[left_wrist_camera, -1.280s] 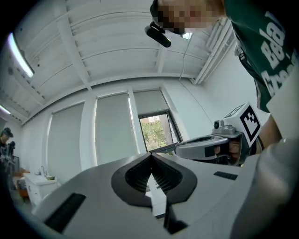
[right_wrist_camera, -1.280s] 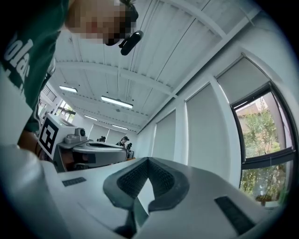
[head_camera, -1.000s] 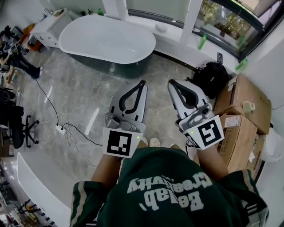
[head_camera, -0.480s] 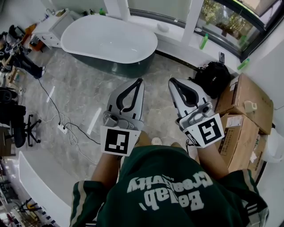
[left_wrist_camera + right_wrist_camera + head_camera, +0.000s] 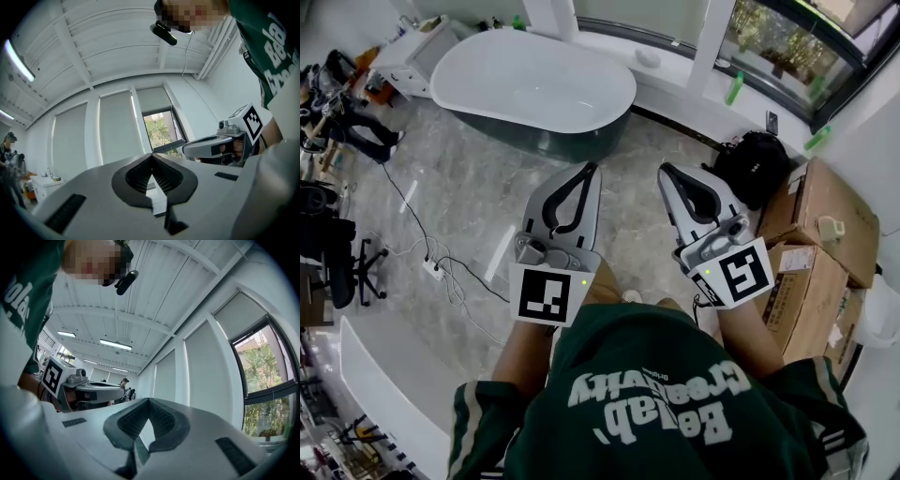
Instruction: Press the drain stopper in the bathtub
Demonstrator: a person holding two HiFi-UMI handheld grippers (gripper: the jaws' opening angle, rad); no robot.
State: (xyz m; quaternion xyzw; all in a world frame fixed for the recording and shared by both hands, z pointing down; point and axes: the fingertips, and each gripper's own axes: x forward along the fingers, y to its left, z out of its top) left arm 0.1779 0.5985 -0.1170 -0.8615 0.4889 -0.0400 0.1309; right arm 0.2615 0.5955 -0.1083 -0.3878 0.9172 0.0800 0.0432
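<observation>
Presently the person stands on the marble floor with both forearms bent and drawn in against the chest, carrying the two tools side by side, close together but not touching. The left hand-held gripper points towards 12 o'clock in the head view, leaning slightly to 1 o'clock. Its jaws are closed tip to tip, with only the empty loop between the pads behind the tips and nothing held. The right hand-held gripper points to about 11 o'clock, so the two noses converge a little. Its jaws also meet at the tips and hold nothing. Both gripper views look upward at white ceiling beams, blinds and a window, which shows that the tools are pitched up rather than aimed at the floor. Each gripper view also catches the other tool beside it. The bathtub lies well apart from the grippers, at about 11 o'clock from them, white inside and dark outside. The drain stopper is too small to make out within it. A black bag sits on the floor at 2 o'clock, cardboard boxes are stacked at 3 o'clock, and a power strip with trailing cables lies at 9 o'clock.
</observation>
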